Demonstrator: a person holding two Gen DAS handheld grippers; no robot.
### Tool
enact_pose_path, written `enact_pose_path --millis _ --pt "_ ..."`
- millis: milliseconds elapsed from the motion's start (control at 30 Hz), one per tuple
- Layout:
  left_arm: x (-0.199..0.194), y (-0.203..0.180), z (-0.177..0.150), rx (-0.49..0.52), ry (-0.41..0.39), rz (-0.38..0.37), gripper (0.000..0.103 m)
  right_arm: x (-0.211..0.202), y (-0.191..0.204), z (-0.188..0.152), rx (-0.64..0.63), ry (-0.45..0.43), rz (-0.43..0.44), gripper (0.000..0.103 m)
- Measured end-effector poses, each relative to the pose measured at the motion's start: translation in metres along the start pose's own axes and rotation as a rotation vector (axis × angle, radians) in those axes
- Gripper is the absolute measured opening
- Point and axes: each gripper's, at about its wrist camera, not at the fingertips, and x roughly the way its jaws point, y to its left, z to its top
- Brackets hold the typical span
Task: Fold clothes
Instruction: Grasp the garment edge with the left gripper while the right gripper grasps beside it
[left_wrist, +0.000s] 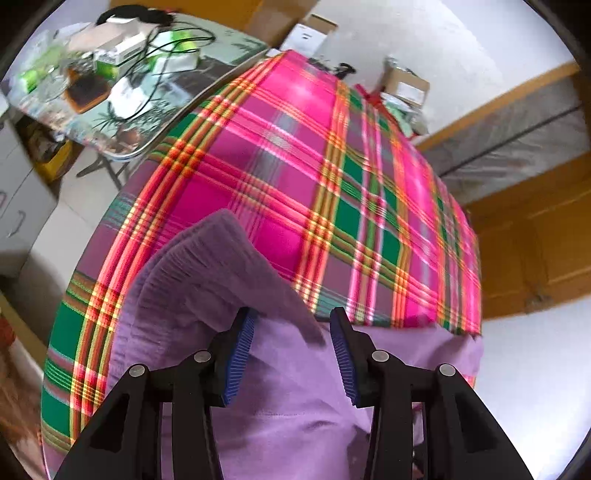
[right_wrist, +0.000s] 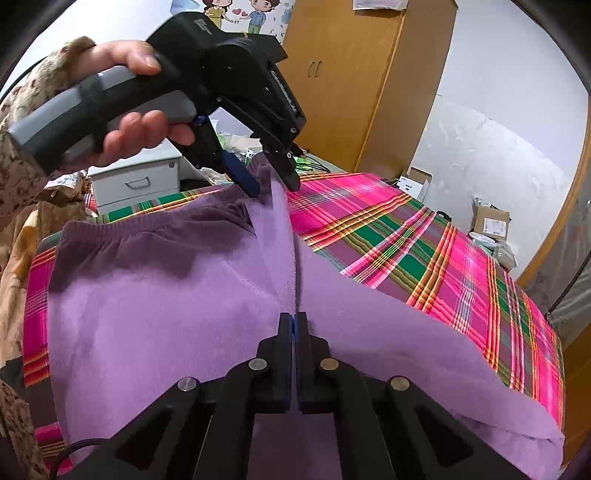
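Purple garment (left_wrist: 280, 398) spread on a plaid-covered bed (left_wrist: 295, 155), 2 grippers at its raised fold.
Left wrist view: left gripper (left_wrist: 291, 325) stands wide open around the ribbed hem (nothing clamped). Right wrist view: right gripper (right_wrist: 294, 321) is pinched closed on the fabric ridge; a hand (right_wrist: 122, 107) holds the left tool.

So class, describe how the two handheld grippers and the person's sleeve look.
Left gripper: black body with white lettering, grey handle with a black strap, black fingers with blue ribbed pads. Right gripper: black linkage arms with silver rivets and blue pads. A black cable trails at lower left. The sleeve is a brown floral print.
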Motion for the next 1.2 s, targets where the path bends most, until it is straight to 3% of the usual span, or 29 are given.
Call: enact_pose_path --millis 200,300,400,633,833,1000,1100,1200 --pt "0.0 0.011 -0.004 -0.072 0.0 -0.026 0.04 -0.001 0.0 -0.005 0.009 -0.004 0.007 0.001" --pt "-0.007 0.014 -0.008 -0.068 -0.031 -0.067 0.027 -0.002 0.0 -0.007 0.013 -0.006 0.011 0.001" --pt "-0.013 0.016 -0.012 -0.048 -0.066 -0.096 0.008 -0.002 0.0 -0.009 0.016 -0.002 0.012 0.001" --pt "-0.028 0.027 -0.022 -0.053 -0.153 -0.171 0.004 -0.009 -0.003 -0.01 0.054 -0.007 0.023 0.001" --pt "-0.041 0.037 -0.031 -0.073 -0.223 -0.232 0.004 -0.032 -0.042 -0.021 0.26 -0.045 -0.013 0.002" --pt "-0.05 0.047 -0.043 -0.096 -0.277 -0.293 0.004 -0.046 -0.091 -0.043 0.552 -0.043 0.067 0.014" --pt "-0.05 0.055 -0.049 -0.121 -0.285 -0.315 0.004 -0.047 -0.112 -0.052 0.667 -0.027 0.076 0.015" --pt "-0.05 0.061 -0.053 -0.141 -0.292 -0.328 0.004 -0.046 -0.131 -0.06 0.791 -0.037 0.13 0.025"
